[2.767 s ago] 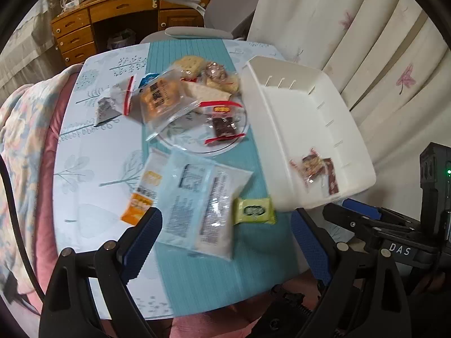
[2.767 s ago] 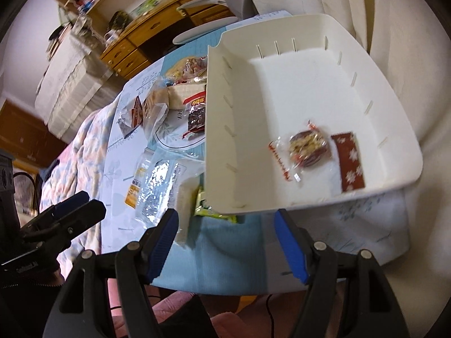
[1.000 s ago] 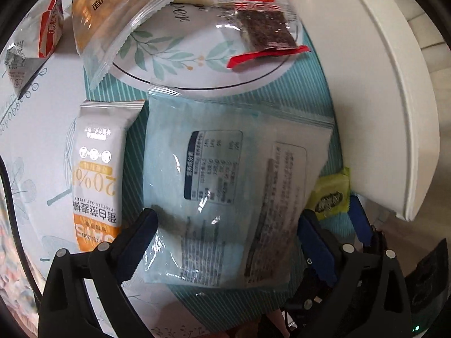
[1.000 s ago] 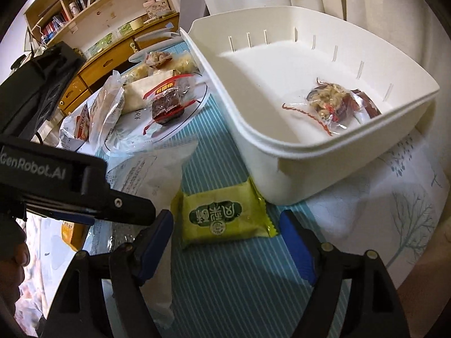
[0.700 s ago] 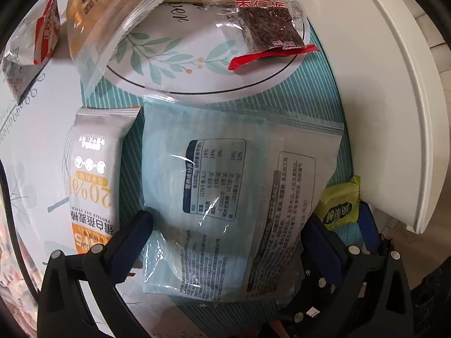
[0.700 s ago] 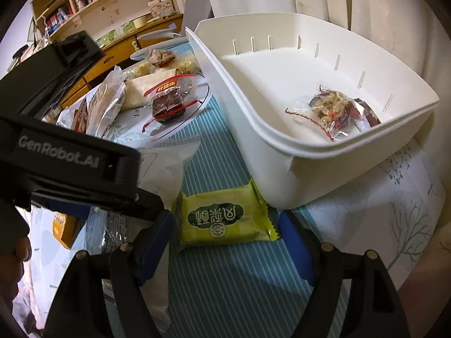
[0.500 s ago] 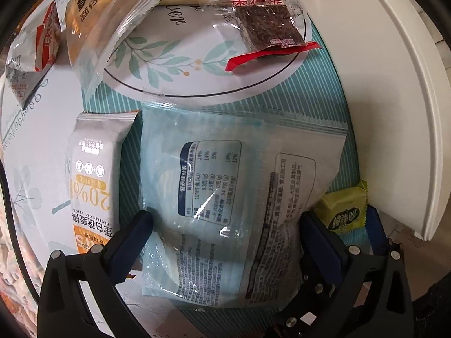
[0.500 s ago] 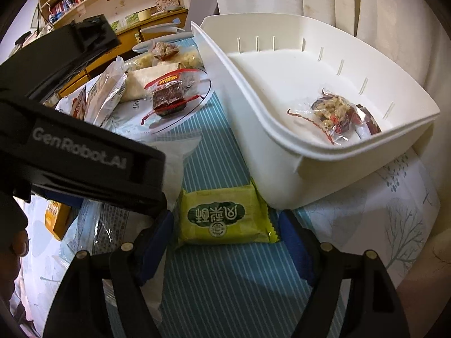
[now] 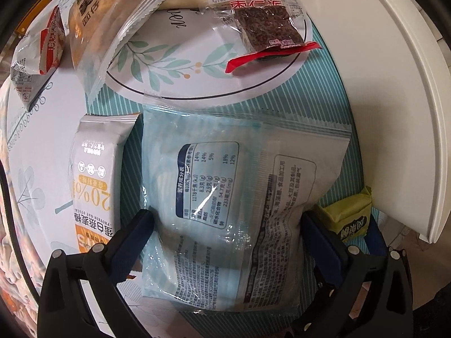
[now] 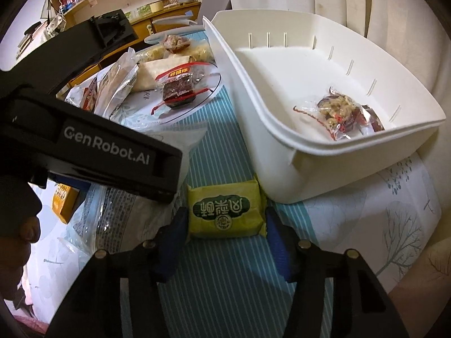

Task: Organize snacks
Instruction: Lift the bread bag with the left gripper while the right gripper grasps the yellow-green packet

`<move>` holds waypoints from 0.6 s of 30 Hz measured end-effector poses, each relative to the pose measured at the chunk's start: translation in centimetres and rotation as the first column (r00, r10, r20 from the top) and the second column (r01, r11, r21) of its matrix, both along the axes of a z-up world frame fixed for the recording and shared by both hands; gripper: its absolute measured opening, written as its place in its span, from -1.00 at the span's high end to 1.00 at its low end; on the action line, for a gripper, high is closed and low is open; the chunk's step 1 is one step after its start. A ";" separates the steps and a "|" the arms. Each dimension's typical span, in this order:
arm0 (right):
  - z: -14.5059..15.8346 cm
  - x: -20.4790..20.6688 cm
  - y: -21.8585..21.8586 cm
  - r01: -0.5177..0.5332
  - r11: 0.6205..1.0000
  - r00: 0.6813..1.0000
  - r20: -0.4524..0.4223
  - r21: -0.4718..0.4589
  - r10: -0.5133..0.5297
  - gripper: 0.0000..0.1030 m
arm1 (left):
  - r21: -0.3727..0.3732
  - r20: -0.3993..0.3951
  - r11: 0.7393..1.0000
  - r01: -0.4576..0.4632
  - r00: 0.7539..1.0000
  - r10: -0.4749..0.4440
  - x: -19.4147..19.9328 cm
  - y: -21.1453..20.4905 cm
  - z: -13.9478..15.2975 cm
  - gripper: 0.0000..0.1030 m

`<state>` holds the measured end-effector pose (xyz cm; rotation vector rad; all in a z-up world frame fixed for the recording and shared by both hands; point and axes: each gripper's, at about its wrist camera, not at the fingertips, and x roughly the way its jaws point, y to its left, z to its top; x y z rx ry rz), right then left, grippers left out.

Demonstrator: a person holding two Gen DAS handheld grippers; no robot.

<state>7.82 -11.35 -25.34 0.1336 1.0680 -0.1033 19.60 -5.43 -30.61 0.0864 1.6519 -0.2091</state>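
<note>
Right tool jaws now closing around yellow snack, long axis crosswise between pads; left tool released, straddling pale blue packet.

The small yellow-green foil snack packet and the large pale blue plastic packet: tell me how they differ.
The small yellow-green foil snack packet is opaque with a dark green label; the large pale blue plastic packet shows a printed nutrition table. The yellow-green one is far smaller and lies right by the white plastic bin; the blue one lies below the leaf-patterned plate. The closing right gripper brackets the first, the left gripper the second. Both rest on the striped teal runner.
</note>
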 end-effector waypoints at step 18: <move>1.0 -2.2 -1.6 0.090 0.981 0.988 -0.140 0.170 -0.067 0.02 | 0.026 -0.138 1.000 -0.003 0.990 0.006 -2.5 3.4 1.4 -0.69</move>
